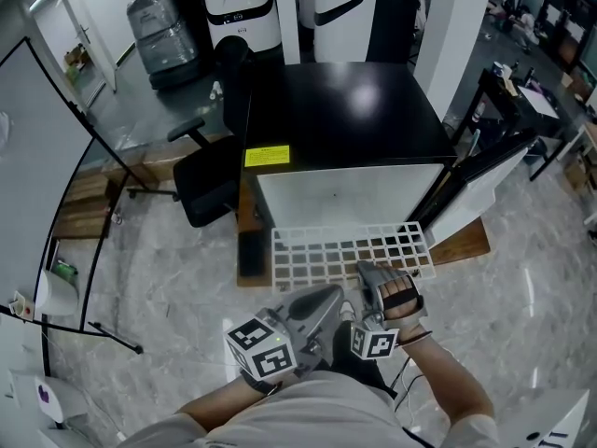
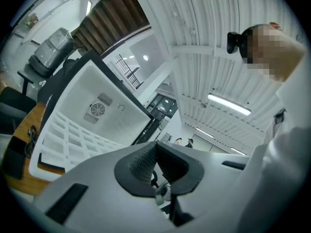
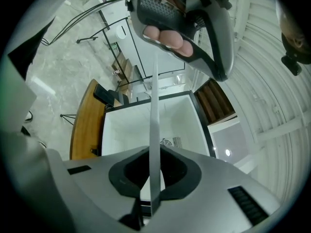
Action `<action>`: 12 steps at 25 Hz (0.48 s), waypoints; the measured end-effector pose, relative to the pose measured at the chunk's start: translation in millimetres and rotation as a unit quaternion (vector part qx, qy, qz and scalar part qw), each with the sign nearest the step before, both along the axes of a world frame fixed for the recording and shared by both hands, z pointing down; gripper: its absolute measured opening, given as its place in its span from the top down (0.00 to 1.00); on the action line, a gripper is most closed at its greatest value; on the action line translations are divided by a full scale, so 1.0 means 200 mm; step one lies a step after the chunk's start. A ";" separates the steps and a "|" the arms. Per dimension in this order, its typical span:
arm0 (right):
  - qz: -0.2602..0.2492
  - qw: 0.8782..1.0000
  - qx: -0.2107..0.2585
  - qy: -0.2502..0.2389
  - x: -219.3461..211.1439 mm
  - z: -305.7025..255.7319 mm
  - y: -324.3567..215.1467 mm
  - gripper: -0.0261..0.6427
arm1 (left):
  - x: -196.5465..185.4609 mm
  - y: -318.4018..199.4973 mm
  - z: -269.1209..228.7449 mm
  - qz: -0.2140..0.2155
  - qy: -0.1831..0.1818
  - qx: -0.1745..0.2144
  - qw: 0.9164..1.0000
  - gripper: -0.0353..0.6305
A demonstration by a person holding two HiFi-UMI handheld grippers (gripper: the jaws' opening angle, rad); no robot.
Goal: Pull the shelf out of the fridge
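Note:
The black-topped fridge (image 1: 345, 110) stands open with its white inside facing me. The white grid shelf (image 1: 345, 250) sticks out of its front, roughly level. My right gripper (image 1: 370, 273) is shut on the shelf's near edge. In the right gripper view the shelf (image 3: 155, 106) shows edge-on as a thin white strip clamped between the pads of that gripper (image 3: 154, 178). My left gripper (image 1: 326, 299) hovers just left of the right one, below the shelf's edge. Its pads (image 2: 146, 161) meet with nothing between them, and the shelf (image 2: 73, 132) lies to its left.
The fridge door (image 1: 485, 180) hangs open to the right. A black office chair (image 1: 210, 180) stands left of the fridge. The fridge rests on a wooden platform (image 1: 466, 243). A stand's black legs (image 1: 103, 329) cross the floor at the left. White machines (image 1: 242, 7) line the back.

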State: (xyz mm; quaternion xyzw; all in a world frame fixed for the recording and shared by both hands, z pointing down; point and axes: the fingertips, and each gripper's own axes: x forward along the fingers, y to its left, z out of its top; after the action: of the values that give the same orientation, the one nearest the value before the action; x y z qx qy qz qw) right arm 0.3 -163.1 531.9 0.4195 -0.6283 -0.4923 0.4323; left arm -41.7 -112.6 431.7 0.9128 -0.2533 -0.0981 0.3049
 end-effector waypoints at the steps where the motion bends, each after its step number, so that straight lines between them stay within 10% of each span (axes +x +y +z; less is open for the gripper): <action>1: -0.001 1.000 -0.001 0.000 0.00 -0.01 0.02 0.89 | 0.00 0.01 -0.01 0.002 0.001 0.000 1.000 0.94; 12: -0.013 0.999 -0.031 -0.013 -0.01 -0.11 0.22 0.89 | 0.02 0.13 -0.06 0.039 0.008 0.000 0.999 0.94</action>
State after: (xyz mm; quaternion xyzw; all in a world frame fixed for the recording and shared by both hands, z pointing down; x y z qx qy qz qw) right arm -1.3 -118.6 510.3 0.4040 -0.6543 -0.4730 0.4301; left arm -36.9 -85.6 419.1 0.9211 -0.2154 -0.0937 0.3105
